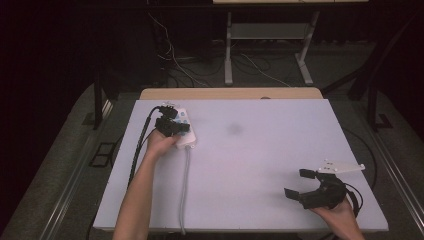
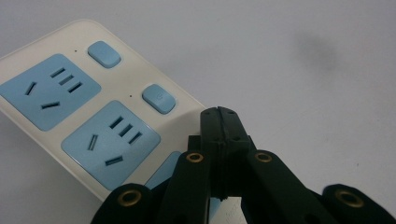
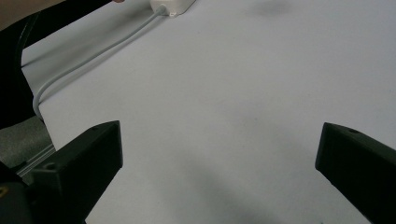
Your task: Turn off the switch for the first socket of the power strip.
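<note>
Pressing a switch on the power strip (image 2: 84, 116) at the worktop's (image 1: 260, 150) left rear wants the closed left tool (image 2: 218, 112) centred on one button (image 2: 159, 98); the right tool (image 1: 306, 184) sits wide open, empty.

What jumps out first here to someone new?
The white power strip with blue sockets, at the table's far left, draws the eye first; the left gripper, jaws shut, sits over its near end beside a blue button. Its grey cord runs back to the near edge. The right gripper hangs wide open over bare table at the near right, holding nothing.
</note>
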A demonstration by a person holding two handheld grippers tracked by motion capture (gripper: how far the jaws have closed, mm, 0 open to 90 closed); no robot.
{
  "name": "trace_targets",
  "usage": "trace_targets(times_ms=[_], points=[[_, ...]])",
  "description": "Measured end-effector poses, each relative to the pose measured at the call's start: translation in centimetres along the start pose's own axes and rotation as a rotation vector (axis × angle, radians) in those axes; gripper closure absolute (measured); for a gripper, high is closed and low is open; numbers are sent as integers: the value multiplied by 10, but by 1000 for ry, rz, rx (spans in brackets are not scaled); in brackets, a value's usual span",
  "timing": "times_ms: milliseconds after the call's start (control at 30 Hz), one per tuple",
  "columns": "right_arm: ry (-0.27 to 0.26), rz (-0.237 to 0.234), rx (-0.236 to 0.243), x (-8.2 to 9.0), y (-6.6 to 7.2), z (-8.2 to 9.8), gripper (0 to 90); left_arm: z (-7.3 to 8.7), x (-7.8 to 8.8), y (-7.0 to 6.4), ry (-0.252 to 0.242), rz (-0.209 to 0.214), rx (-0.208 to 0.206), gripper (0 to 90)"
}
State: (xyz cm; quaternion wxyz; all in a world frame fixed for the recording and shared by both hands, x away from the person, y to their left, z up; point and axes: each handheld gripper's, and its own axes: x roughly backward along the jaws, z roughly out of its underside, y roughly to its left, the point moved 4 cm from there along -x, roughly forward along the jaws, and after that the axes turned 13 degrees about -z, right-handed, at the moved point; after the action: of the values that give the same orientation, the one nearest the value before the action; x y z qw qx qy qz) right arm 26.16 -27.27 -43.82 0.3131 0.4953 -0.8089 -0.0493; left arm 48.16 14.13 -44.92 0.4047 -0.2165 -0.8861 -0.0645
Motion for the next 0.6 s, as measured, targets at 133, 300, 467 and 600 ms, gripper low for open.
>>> trace_targets(times_ms=[133,300,467,600], points=[[-2,-1,-2,0,0,0,4,-3,7,0,-41,7,4,896],[-1,-1,-3,0,-1,0,4,-9,16,-1,-86,13,8,896],[-4,1,-3,1,0,0,4,-12,21,0,-93,4,10,896],[-4,2,-5,1,-1,0,4,-14,28,2,-99,1,17,896]])
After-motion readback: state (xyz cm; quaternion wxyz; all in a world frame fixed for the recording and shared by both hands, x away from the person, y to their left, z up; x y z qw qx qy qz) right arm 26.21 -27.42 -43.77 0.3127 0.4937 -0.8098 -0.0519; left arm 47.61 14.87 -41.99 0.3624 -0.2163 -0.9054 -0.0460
